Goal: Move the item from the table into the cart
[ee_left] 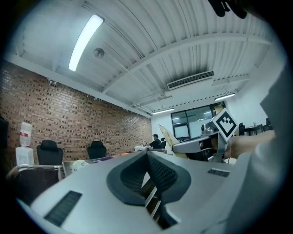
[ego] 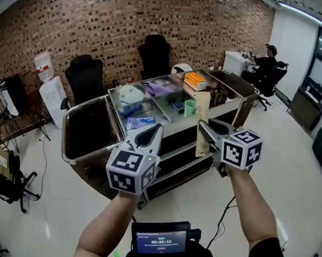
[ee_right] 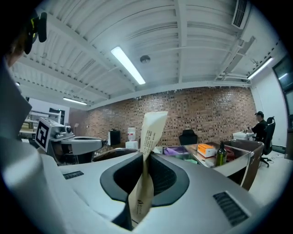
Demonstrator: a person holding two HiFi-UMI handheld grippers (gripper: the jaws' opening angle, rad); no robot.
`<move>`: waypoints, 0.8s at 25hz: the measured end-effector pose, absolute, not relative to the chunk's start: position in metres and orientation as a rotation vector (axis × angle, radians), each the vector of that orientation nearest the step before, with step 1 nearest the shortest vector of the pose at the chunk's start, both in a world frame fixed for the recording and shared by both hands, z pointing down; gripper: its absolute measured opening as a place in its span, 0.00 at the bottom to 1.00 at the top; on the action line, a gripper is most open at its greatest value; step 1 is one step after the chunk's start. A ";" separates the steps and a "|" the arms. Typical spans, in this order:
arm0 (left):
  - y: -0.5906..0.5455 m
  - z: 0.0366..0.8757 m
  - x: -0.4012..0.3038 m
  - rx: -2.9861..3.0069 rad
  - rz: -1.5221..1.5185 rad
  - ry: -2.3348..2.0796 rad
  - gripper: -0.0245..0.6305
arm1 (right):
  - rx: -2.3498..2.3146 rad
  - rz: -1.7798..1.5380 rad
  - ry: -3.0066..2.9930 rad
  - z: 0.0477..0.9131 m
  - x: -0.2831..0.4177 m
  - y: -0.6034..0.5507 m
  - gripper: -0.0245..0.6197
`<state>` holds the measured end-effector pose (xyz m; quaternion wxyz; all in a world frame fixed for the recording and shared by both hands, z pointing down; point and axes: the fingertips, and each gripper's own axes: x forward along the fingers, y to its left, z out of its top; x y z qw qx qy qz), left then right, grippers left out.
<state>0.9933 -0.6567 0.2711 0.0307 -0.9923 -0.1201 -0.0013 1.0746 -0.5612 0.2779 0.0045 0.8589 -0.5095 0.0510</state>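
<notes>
- The print on the paper pouch (ee_right: 151, 132) was too small to read, and its lower end dropped out of sight behind the pads in the right gripper view.
- Both of the person's hands were hidden behind the marker cubes (ego: 130, 172) in the head view; only the bare forearms (ego: 249, 204) showed.
- The cart's (ego: 174, 130) lower shelves were dark, and what lay on them could not be made out.
- A small screen (ego: 161, 242) sat at the bottom edge of the head view, its digits too fine to read.
- A seated person (ego: 264, 63) at a far desk was too small for detail.
- Both forearms reached forward, side by side and apart, with the grippers held level and pointed at the cart.
- The right gripper (ee_right: 145, 157) was clamped on the pouch, jaws nearly together, the flat beige packet standing upright between the pads with its top bent slightly over.
- In the head view the pouch (ego: 202, 125) hung in front of the cart's near wall, just beside a green cup (ego: 190, 107) in the top tray; whether it was over the tray or short of it could not be told.
- The left gripper (ee_left: 147, 154) was closed with its tips touching and nothing between them.
- An orange box (ego: 195, 80) lay in a far compartment of the cart.
</notes>
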 end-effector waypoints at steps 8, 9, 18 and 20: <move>-0.644 0.220 1.207 -3.021 0.041 -0.322 0.05 | 2.630 0.096 -1.624 0.217 1.291 -0.562 0.09; -0.653 0.216 1.233 -3.029 0.046 -0.320 0.05 | 2.625 0.096 -1.626 0.214 1.319 -0.572 0.09; -0.756 0.184 1.424 -3.123 0.146 -0.316 0.05 | 2.599 0.139 -1.562 0.189 1.528 -0.679 0.09; -0.786 0.177 1.463 -3.176 0.108 -0.333 0.05 | 2.582 0.156 -1.566 0.178 1.567 -0.708 0.09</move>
